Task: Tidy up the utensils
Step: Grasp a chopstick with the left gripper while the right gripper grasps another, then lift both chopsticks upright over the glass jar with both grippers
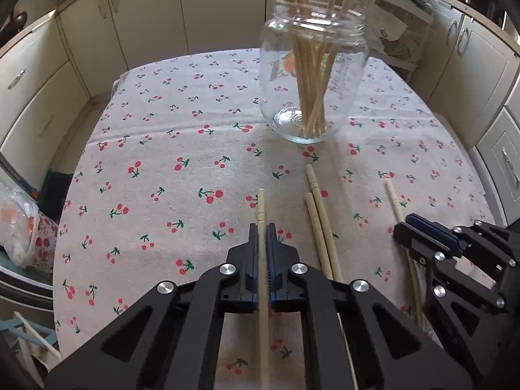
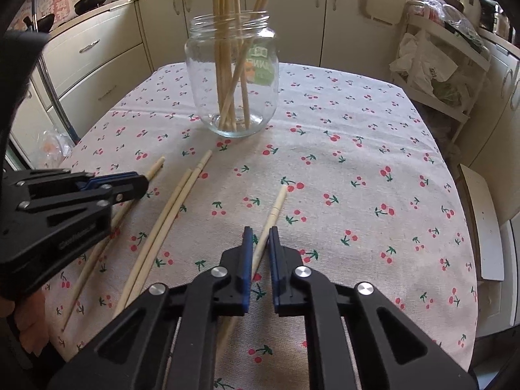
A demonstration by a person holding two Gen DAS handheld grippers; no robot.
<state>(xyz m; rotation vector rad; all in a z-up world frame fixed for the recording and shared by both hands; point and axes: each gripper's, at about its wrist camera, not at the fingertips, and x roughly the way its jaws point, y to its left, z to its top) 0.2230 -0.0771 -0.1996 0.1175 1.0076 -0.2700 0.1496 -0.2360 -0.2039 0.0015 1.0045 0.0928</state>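
Left wrist view looks steeply down along the left gripper (image 1: 262, 237), whose blue pads are pressed together on a single wooden chopstick (image 1: 262, 214). That stick runs straight up the middle between the fingers, its blunt end poking out past the tips over the cherry-print tablecloth (image 1: 162, 149). To the right, a pair of chopsticks (image 1: 317, 208) lies side by side on the cloth, touching each other.

Farther right, the right gripper (image 1: 406, 227) reaches in from the lower corner, tilted down toward the table. Right wrist view shows its tips nipped onto another chopstick (image 2: 274, 208), which slants from lower left to upper right between them; the pads splay apart farther back, so only the front edges grip the wood. The stick's far end rests on or just above the cloth; I cannot tell which.

A glass jar (image 1: 312, 74) stands upright near the far side of the table, holding a bundle of chopsticks that lean against its rim. Both grippers sit near each other, well short of the jar.
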